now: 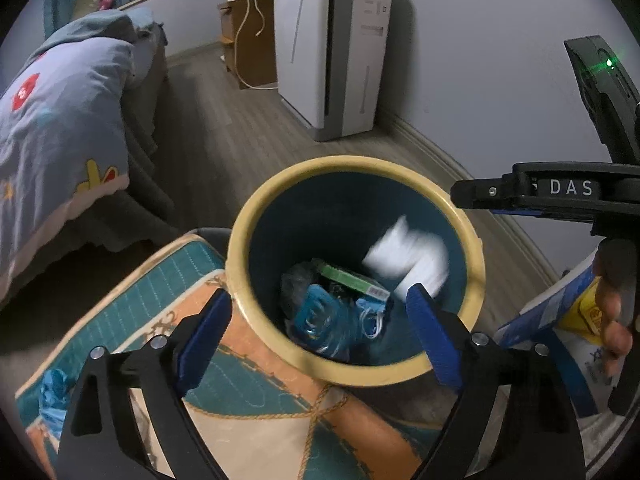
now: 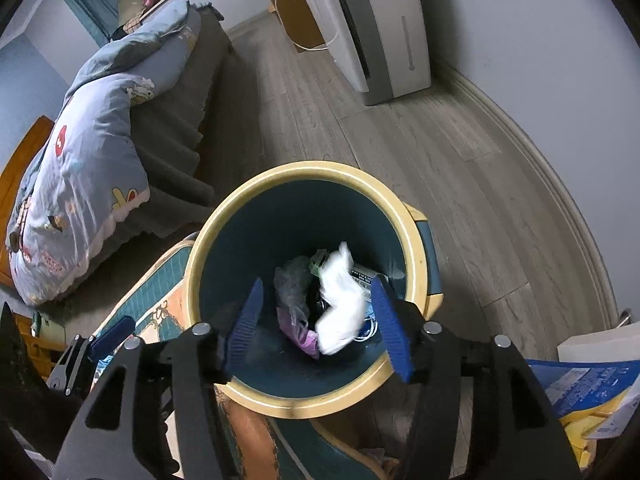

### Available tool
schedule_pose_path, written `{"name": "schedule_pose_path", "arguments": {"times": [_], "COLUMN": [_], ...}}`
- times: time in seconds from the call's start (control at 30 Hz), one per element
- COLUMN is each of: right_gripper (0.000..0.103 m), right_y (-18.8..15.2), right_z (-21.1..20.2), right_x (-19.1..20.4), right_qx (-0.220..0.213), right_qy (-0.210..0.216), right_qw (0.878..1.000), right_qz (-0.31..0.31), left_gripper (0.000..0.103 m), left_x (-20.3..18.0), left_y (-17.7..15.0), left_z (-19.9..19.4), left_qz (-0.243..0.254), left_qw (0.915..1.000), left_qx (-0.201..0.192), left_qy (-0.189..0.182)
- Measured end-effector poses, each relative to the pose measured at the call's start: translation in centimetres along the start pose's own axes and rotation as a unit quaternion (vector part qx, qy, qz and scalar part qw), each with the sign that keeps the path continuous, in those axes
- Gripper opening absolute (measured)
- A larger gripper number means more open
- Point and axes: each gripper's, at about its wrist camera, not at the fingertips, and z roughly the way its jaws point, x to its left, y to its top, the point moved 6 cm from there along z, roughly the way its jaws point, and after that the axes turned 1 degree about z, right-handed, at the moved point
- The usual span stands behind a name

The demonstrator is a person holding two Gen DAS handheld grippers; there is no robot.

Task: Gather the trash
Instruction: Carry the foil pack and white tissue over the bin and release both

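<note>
1. The left gripper [image 1: 320,316] is hovering over the trash bin [image 1: 260,216], its blue-padded fingers [image 1: 204,332] spread wide and pinching nothing.
2. The right gripper [image 2: 320,320] is hanging over the same bin [image 2: 200,240] too, its jaws likewise spread wide apart with nothing between the pads.
3. In the left wrist view, the bin, with a yellow rim and dark teal inside, is sitting at the centre of the frame, its near rim passing between the fingertips at 6 o'clock.
4. A white crumpled paper [image 1: 408,260] is showing blurred inside the bin at about 2 o'clock from the bin's middle (whether it is resting or in the air, I cannot tell).
5. In the right wrist view the same white paper [image 2: 340,304] is lying between the two fingers, over the other rubbish.
6. At the bin's bottom a green box [image 1: 352,278], a blue crumpled wrapper [image 1: 320,316] and a grey bag [image 1: 296,280] are lying together, touching.
7. A patterned rug [image 1: 168,280] is lying beside the bin at 8 o'clock, and the bed [image 1: 60,120] with its blue quilt is standing at 10 o'clock.
8. A white appliance [image 1: 332,48] is standing against the wall at 12 o'clock, well apart from the bin
</note>
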Motion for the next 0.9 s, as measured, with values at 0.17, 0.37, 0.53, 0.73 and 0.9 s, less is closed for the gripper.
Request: {"name": "schedule_pose_path", "arguments": {"times": [0.17, 0.37, 0.53, 0.73, 0.9], "right_gripper": [0.067, 0.088, 0.097, 0.097, 0.097], "right_y": [-0.1, -0.3, -0.8, -1.7, -2.6], "right_z": [0.0, -0.6, -0.7, -0.2, 0.5], "right_x": [0.7, 3.1, 5.4, 8.6, 11.9], "right_qx": [0.003, -0.004, -0.007, -0.002, 0.004], "right_qy": [-0.002, 0.009, 0.01, 0.009, 0.016], "right_qw": [1.0, 1.0, 0.999, 0.999, 0.998], "right_qz": [-0.006, -0.014, -0.031, -0.046, -0.067], "left_gripper": [0.091, 0.095, 0.096, 0.096, 0.096], "left_x": [1.3, 3.7, 6.0, 9.1, 12.2], "left_y": [-0.5, -1.2, -2.0, -3.5, -4.8], "left_z": [-1.0, -3.3, -5.6, -8.2, -10.6], "left_qz": [-0.01, -0.031, -0.044, -0.06, -0.082], "left_qw": [0.9999, 0.9991, 0.9978, 0.9957, 0.9922], "left_qx": [0.001, -0.009, -0.022, -0.03, -0.044], "left_qy": [0.007, 0.027, 0.045, 0.064, 0.083]}}
